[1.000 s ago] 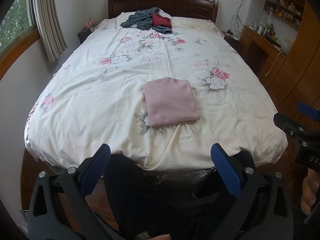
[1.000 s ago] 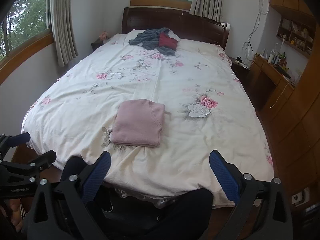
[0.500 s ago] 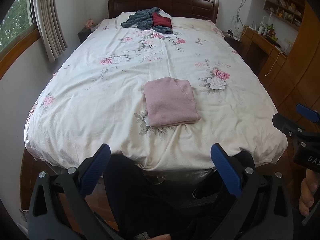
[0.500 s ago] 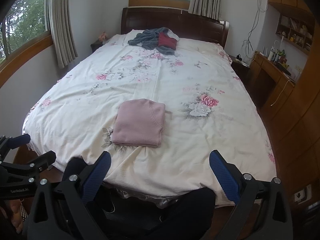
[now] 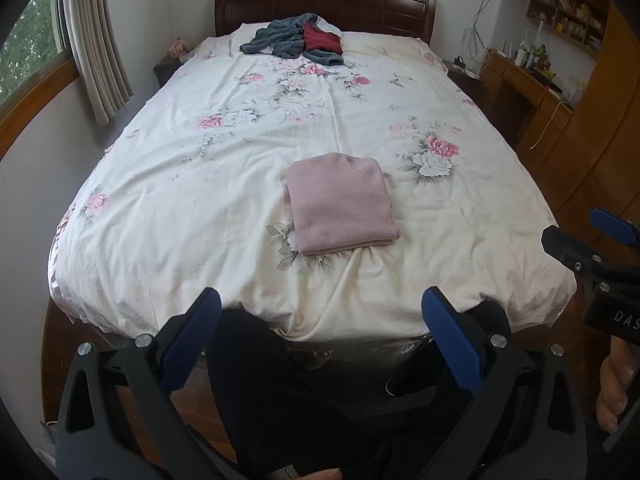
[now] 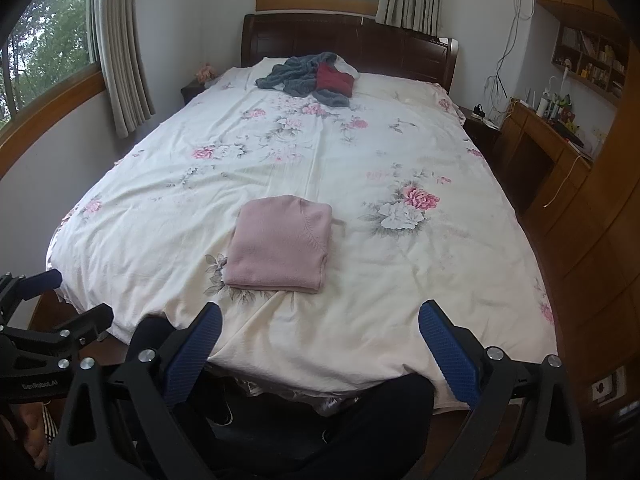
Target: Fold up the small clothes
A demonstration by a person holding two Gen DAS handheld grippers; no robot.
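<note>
- Near the foot of the bed (image 5: 168,184), on the floral cover: a pink garment (image 5: 340,204), folded into a flat rectangle, lying a little right of centre in the left wrist view and a little left of centre in the right wrist view (image 6: 280,240).
- Folded edge toward the foot of the bed, layers stacked neatly, a diagonal seam visible across the top layer.
- Far up by the dark wooden headboard (image 5: 324,4): a loose heap of grey-blue clothing (image 5: 280,40) with a dark red garment (image 5: 322,38) lying on it, both unfolded, well apart from the pink piece.
- Left tool (image 5: 320,336): held low below the foot of the bed, blue-padded fingers (image 5: 192,340) spread wide, nothing between them, clear of the cover.
- Right tool (image 6: 318,346): likewise low at the foot of the bed, blue fingers (image 6: 448,356) spread wide and pinching nothing, not touching the pink garment.
- Seen at the right edge of the left wrist view: the right tool's black frame with a blue tip, and part of the hand (image 5: 614,384) gripping its handle.
- Seen at the left edge of the right wrist view: the left tool's black frame (image 6: 44,344) with a blue tip.
- Dark-clothed legs (image 5: 280,392) of the person between the tools and the bed end.
- Along the right wall: a wooden desk (image 6: 548,148) with small items on top, shelves above.
- Along the left wall: a window with grey curtains (image 6: 120,60), trees outside.
</note>
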